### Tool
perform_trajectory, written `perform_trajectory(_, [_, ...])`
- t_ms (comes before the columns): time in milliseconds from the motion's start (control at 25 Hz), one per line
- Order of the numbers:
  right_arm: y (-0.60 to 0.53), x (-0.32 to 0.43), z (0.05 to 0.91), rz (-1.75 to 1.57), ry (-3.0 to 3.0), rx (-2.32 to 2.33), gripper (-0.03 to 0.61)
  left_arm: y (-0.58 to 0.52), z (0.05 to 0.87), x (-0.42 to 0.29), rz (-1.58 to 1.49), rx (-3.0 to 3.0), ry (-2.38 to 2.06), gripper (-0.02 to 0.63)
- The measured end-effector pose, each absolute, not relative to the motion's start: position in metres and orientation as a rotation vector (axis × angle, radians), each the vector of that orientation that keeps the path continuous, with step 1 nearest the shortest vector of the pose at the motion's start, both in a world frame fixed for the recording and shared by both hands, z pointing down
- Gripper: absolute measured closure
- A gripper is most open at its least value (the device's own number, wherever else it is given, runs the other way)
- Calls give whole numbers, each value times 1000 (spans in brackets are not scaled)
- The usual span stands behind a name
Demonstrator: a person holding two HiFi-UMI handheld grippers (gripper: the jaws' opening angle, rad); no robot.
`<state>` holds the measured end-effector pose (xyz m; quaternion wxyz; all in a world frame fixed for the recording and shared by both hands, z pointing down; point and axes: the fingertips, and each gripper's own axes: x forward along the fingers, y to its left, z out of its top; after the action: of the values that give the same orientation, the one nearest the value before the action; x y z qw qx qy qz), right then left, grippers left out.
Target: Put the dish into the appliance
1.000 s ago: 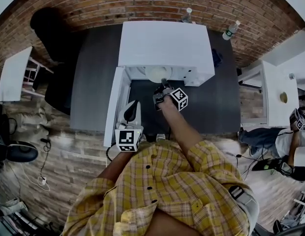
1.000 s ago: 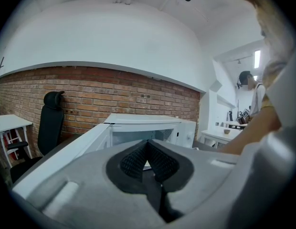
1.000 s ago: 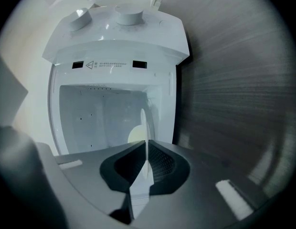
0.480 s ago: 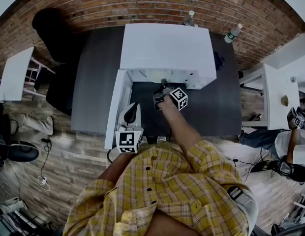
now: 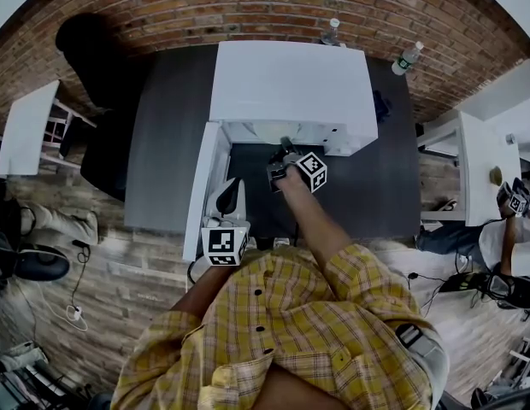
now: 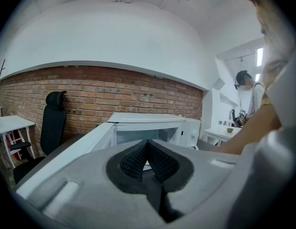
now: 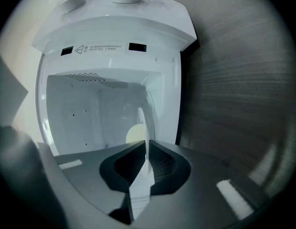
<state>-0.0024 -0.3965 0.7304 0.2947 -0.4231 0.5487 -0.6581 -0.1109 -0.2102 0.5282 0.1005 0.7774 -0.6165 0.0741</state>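
We see a white microwave (image 5: 286, 84) standing on a dark grey table (image 5: 167, 143), its door (image 5: 199, 190) swung open to the left. The right gripper (image 5: 285, 150) reaches toward the mouth of the oven, with its marker cube just near of it.

In the right gripper view, the right gripper (image 7: 147, 149) has its jaws pressed together on the dish (image 7: 140, 123). The dish appears edge-on as a thin pale sheet. Its rim is pinched between the ribbed pads (image 7: 160, 162), and the rest runs past the jaw tips into the open cavity (image 7: 90, 109) of the microwave. From the head view we cannot see the dish at all, since the top of the microwave covers it.

The left gripper (image 5: 229, 196) hangs at the near left, just beside the near end of the open door and well apart from the right gripper. In the left gripper view, the left gripper (image 6: 148, 149) has its jaws closed, pad against pad, with nothing between them. Beyond the jaws we see the open microwave (image 6: 153, 128).

A brick wall (image 5: 248, 7) runs along the far side of the table. A black chair (image 5: 85, 49) sits at the far left, and two bottles (image 5: 332, 29) (image 5: 406, 58) stand at the far right edge of the table.
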Motion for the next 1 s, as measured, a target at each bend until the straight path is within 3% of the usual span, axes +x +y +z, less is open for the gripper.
perform_trajectory(280, [-396, -3, 721, -1740, 1437, -1061, 487, -210, 529, -109, 228, 2308, -1808, 614])
perform_trajectory(1000, [-362, 11, 711, -1737, 1445, -1053, 505, -201, 517, -96, 190, 2355, -1782, 614])
